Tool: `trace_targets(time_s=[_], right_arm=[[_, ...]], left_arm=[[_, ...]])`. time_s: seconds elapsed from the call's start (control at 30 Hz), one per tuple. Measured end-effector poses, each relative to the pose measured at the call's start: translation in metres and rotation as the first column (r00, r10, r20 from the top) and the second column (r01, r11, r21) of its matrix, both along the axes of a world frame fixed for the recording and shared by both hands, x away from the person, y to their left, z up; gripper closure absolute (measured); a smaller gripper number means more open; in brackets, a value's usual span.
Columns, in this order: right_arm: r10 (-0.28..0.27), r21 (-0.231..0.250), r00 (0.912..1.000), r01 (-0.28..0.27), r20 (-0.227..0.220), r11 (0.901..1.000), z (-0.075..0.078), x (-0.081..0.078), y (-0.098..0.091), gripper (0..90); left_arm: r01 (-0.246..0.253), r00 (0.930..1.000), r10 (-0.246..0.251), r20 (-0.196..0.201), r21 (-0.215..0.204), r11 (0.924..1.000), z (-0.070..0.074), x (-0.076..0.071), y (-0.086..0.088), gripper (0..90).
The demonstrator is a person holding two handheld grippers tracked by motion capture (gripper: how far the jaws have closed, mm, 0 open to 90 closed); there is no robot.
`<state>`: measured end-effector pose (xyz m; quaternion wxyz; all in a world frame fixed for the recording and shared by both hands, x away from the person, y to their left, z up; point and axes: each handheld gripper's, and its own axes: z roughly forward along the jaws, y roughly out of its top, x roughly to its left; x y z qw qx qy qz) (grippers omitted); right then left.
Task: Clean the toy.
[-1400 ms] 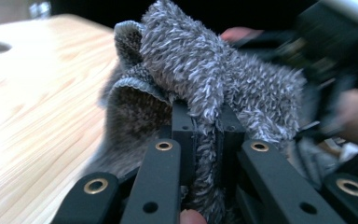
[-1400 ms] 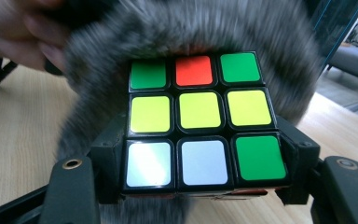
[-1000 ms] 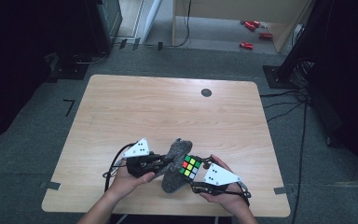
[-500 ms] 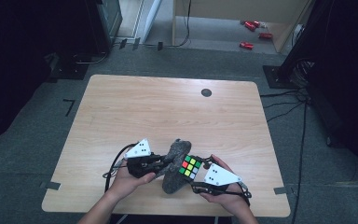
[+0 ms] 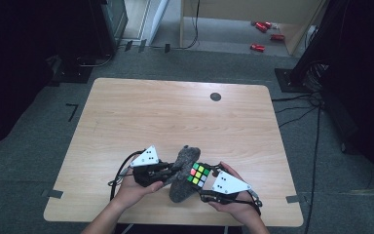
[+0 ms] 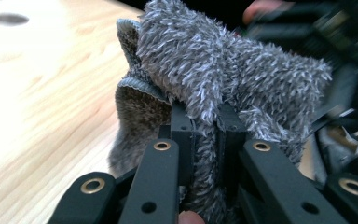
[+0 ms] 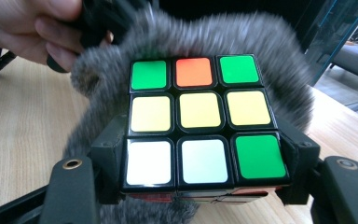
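A grey fluffy cloth (image 5: 181, 173) lies bunched near the table's front edge, between my two hands. My left gripper (image 5: 168, 171) is shut on a fold of the cloth (image 6: 205, 140), which is pinched between its black jaws. My right gripper (image 5: 205, 181) is shut on a colour puzzle cube (image 5: 199, 175), its jaws clamping the cube's two sides. The cube (image 7: 200, 119) shows a face of green, orange, yellow and white squares. The cloth (image 7: 279, 51) wraps around the cube's far side and touches it.
The wooden table (image 5: 175, 117) has a small dark round spot (image 5: 215, 96) near its far edge. Grey carpet surrounds the table. Red objects (image 5: 263, 29) lie on the floor far behind, and cables (image 5: 302, 105) trail at the right.
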<state>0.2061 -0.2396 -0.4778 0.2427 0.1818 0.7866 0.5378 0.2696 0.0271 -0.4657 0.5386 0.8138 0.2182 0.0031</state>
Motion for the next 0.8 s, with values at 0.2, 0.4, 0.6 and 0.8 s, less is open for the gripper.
trace_targets(time_s=[0.2, 0.4, 0.6, 0.8], right_arm=[[-0.004, 0.021, 1.0, 0.004, 0.004, 0.9998, 0.0, 0.0, -0.002, 34.6], [-0.003, -0.015, 1.0, 0.003, 0.0, 0.9999, -0.005, 0.0, 0.005, 34.6], [-0.007, -0.012, 0.9999, 0.007, 0.011, 0.9999, 0.0, -0.001, 0.002, 34.6], [-0.027, -0.013, 0.9994, 0.028, 0.02, 0.9995, 0.001, -0.001, 0.001, 34.5]], left_arm=[[0.009, 0.9999, -0.008, 0.012, -0.029, 0.9995, 0.006, -0.004, 0.0, 82.7], [0.039, 0.999, -0.037, 0.027, -0.065, 0.9971, 0.012, -0.008, -0.001, 82.4], [0.01, 0.9999, -0.01, -0.011, -0.02, 0.9998, 0.002, 0.0, 0.001, 82.3], [-0.009, 1.0, 0.008, 0.003, 0.022, 0.9997, 0.0, -0.001, -0.002, 82.7]])
